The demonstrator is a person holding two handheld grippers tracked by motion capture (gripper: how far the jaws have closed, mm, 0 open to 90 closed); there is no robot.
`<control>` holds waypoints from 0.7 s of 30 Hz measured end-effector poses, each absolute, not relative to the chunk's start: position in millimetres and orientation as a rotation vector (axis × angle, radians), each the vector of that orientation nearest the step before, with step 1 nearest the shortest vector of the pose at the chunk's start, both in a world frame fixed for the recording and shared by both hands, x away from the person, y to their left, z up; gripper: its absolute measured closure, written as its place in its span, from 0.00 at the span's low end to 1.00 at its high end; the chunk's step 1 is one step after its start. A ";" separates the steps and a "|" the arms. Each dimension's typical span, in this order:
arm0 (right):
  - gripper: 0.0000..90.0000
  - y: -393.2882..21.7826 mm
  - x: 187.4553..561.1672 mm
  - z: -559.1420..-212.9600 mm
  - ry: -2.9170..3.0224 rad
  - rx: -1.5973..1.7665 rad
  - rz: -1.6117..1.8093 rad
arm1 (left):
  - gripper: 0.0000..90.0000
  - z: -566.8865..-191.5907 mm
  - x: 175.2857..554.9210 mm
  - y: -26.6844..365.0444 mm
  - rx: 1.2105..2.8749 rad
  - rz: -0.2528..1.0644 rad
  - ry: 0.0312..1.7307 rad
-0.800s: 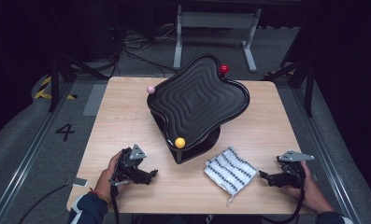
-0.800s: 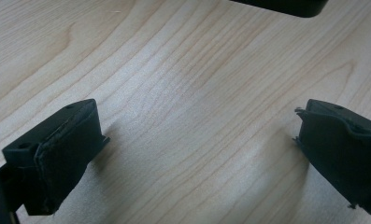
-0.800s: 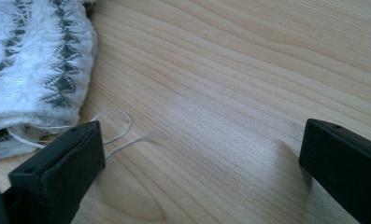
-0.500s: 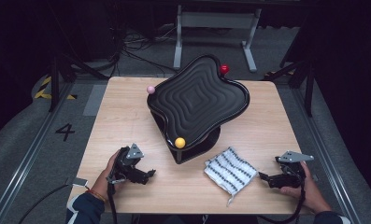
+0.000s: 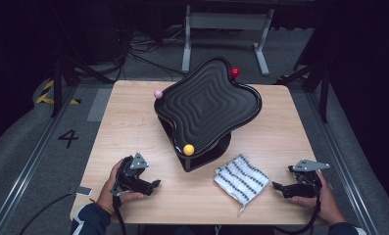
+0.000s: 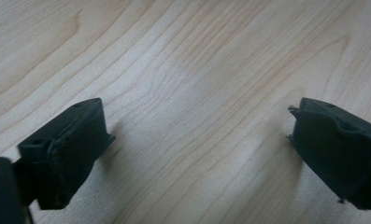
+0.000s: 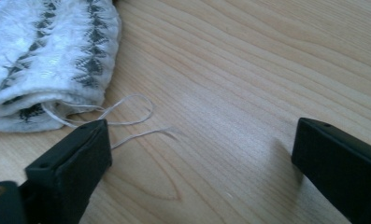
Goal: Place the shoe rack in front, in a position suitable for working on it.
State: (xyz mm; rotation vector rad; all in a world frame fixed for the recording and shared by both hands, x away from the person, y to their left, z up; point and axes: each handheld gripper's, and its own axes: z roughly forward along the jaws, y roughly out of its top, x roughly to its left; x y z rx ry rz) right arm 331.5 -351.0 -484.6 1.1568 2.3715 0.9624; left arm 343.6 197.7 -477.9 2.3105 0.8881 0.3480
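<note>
Centrally, black wavy tray (image 5: 209, 105) holding yellow ball (image 5: 188, 150), left claw (image 5: 154, 184) and right claw (image 5: 276, 187) wide open, empty

A pale wooden bench (image 5: 133, 122) stands on grey carpet (image 5: 30, 132) marked with a black "4" (image 5: 68, 138). Behind it, a grey metal stand (image 5: 226, 24) and loose cables (image 5: 133, 54) sit in a dark, unlit room.

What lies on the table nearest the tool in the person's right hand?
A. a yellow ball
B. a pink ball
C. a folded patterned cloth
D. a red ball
C: the folded patterned cloth lies just beside the right tool, with loose threads by its jaw.
</note>
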 end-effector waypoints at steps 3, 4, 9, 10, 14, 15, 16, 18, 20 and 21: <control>0.06 -351.0 330.7 -485.5 2.363 1.153 0.968 | 0.20 -477.0 342.6 191.7 2.305 0.359 0.859; 0.06 -351.1 330.5 -485.8 2.360 1.155 0.973 | 0.18 -477.0 342.0 189.3 2.307 0.358 0.852; 0.06 -351.7 329.8 -486.5 2.354 1.155 0.988 | 0.25 -472.0 340.1 175.6 2.290 0.341 0.783; 0.06 -351.9 329.9 -486.5 2.356 1.152 0.989 | 0.26 -470.8 340.2 173.2 2.286 0.342 0.765; 0.06 -352.1 330.3 -486.6 2.359 1.147 0.990 | 0.30 -463.7 338.7 162.1 2.261 0.348 0.718; 0.06 -352.1 330.3 -486.6 2.359 1.147 0.990 | 0.30 -461.6 339.2 158.9 2.254 0.351 0.710; 0.06 -352.0 330.3 -486.6 2.359 1.148 0.990 | 0.31 -460.0 339.8 155.6 2.242 0.343 0.705; 0.07 -351.8 330.4 -486.3 2.360 1.147 0.987 | 0.33 -456.8 340.8 147.7 2.239 0.348 0.677; 0.09 -351.2 330.2 -485.4 2.366 1.146 0.982 | 0.35 -453.7 341.7 139.1 2.220 0.354 0.646; 0.15 -350.4 329.5 -483.9 2.373 1.151 0.983 | 0.37 -452.3 342.0 137.1 2.223 0.353 0.641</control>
